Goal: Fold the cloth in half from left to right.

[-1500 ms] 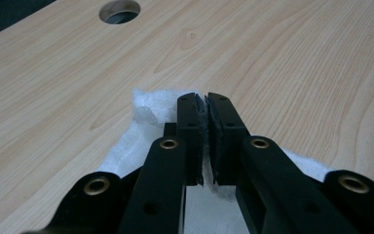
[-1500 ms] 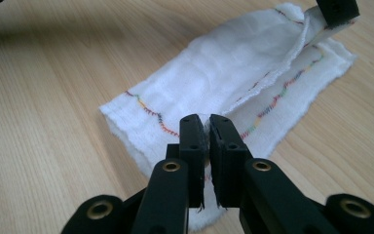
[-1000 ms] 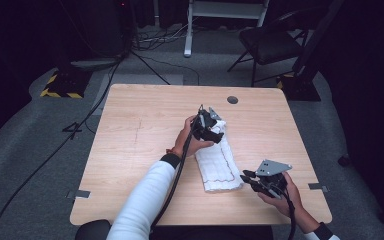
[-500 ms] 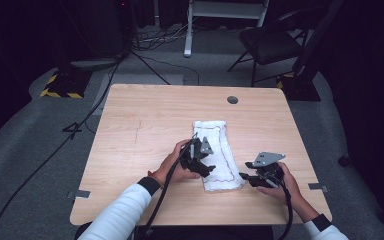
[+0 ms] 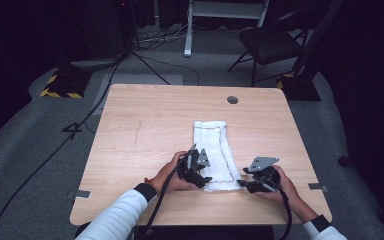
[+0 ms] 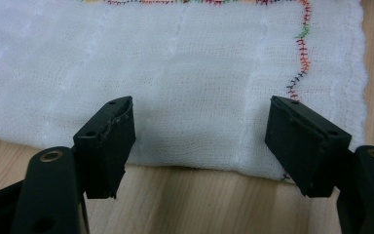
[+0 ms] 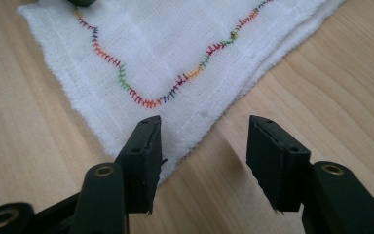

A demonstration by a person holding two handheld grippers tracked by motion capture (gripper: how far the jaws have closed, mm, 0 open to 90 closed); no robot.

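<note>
The white folded gauze cloth with a multicoloured stitched border [image 5: 215, 155] lies flat on the pale wooden surface [image 5: 145, 120], its long axis running away from the person, and both claws sit at its near short end.

The left claw [image 5: 203, 180] faces the cloth's near left part. In the left gripper view the cloth [image 6: 185, 78] lies directly ahead of and under the tips; the 2 jaws stand wide apart and have just been closing a little, with cloth in front of the gap but nothing pinched. The cloth's edge runs crosswise just behind the tips, so this claw already overlaps the fabric.

The right claw [image 5: 243, 184] is at the near right corner. In the right gripper view the corner of the cloth [image 7: 175, 58] points toward the claw [image 7: 202, 146]: it reaches the jaw on that view's left side, while bare wood lies ahead of the other jaw. These jaws are apart too and have just been opening, gripping nothing.

Judging by this, each claw is equally near its own corner, and the coming move depends on the right claw shifting slightly toward the cloth so the corner sits between its jaws.
</note>
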